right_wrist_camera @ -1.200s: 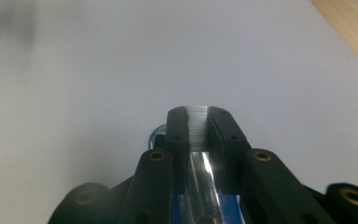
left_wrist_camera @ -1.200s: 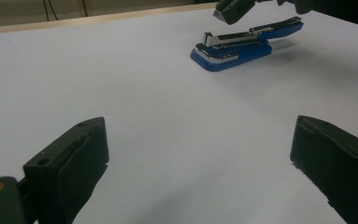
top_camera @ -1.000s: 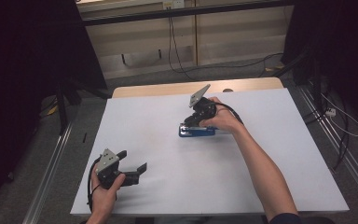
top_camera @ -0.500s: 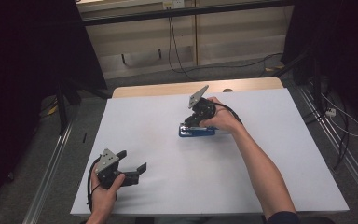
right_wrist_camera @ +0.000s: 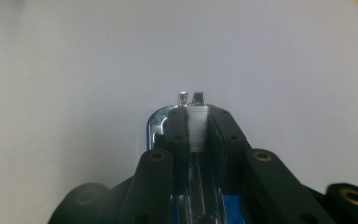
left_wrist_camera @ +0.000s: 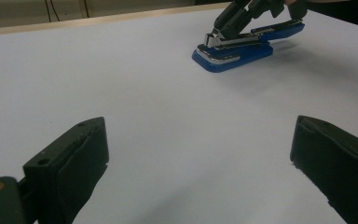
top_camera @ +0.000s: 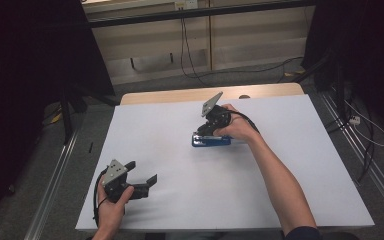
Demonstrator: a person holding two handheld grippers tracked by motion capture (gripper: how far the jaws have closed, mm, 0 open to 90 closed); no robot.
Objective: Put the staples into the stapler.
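In the high view, a blue stapler point(top_camera: 211, 141) is lying flat on the white table point(top_camera: 280, 190), a little past the middle and toward the far edge. The right gripper point(top_camera: 203, 131) is coming down on its left end, with the person's right hand point(top_camera: 235, 127) wrapped around the gripper body. The left gripper point(top_camera: 147, 175) is waiting near the front left corner, well apart from the stapler, with its jaws standing released and nothing between them.

In the left gripper view, the two black jaws are spreading wide over bare table. Farther off, the stapler point(left_wrist_camera: 242, 44) is showing its blue base and chrome metal arm, and the right gripper point(left_wrist_camera: 219, 29) is pinching that arm near its front end.

In the right gripper view, the jaws are clenching on a narrow silvery strip, which looks like a row of staples point(right_wrist_camera: 197, 128) in the stapler's channel, with the chrome nose point(right_wrist_camera: 156, 126) curving just beside them.

Judging by its metal parts, the stapler is likely to be stiff, fairly heavy and slick on the chrome. The hinged top may be swinging up if lifted alone, so gripping across the blue body seems safer
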